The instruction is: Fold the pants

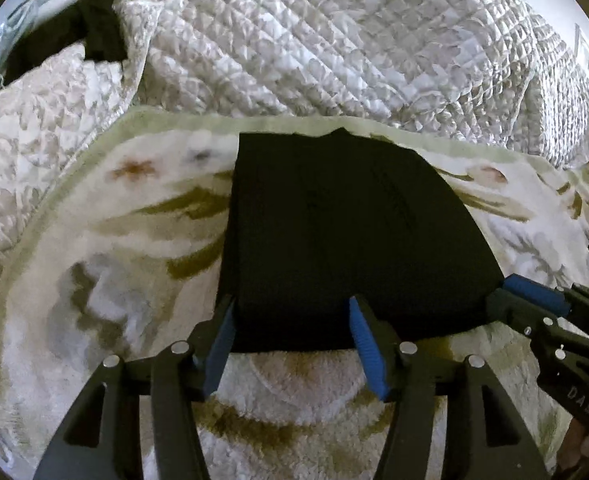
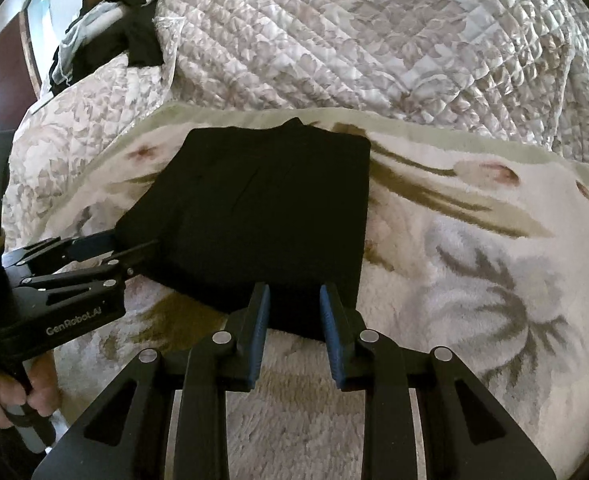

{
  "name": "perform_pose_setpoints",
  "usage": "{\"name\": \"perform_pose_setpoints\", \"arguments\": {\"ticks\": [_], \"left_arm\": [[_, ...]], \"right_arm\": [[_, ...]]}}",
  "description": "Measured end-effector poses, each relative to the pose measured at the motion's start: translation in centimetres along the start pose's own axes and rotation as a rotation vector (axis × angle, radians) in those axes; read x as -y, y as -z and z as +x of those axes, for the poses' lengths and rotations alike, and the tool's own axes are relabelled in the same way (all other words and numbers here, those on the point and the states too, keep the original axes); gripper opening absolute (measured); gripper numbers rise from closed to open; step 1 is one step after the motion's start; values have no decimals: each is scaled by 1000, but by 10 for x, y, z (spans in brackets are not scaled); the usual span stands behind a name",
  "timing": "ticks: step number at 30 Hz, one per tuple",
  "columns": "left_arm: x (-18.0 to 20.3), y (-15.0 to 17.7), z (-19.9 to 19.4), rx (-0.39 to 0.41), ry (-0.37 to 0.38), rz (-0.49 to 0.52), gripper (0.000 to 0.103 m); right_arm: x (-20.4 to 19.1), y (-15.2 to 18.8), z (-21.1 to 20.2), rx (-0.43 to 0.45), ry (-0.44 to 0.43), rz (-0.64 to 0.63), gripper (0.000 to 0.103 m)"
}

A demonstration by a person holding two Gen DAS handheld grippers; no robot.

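The folded black pants (image 1: 346,236) are lying on the floral blanket (image 1: 94,280), near edge sitting between both parted tools, left tool (image 1: 292,308) and right tool (image 2: 294,300), neither visibly gripping.

The black pants (image 1: 346,232) in front of me lie flat, folded into a compact, roughly rectangular packet with straight sides and a small bump of cloth poking out at the far edge, resting on the floral fleece blanket (image 1: 106,248) just short of its pale green border.
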State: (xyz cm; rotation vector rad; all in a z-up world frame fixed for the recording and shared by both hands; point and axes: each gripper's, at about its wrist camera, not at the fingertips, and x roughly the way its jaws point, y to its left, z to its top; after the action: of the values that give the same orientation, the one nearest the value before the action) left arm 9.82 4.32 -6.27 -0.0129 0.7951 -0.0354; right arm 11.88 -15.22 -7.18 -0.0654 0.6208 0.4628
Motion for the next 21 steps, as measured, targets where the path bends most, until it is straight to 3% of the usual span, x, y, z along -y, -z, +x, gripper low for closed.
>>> {"name": "perform_pose_setpoints", "arguments": {"ticks": [13, 21], "left_arm": [[-9, 17, 0, -72, -21, -25, 60], [-12, 31, -10, -78, -36, -10, 60]], "right_arm": [[-3, 10, -14, -27, 7, -1, 26], [-2, 23, -22, -61, 18, -5, 27]]}}
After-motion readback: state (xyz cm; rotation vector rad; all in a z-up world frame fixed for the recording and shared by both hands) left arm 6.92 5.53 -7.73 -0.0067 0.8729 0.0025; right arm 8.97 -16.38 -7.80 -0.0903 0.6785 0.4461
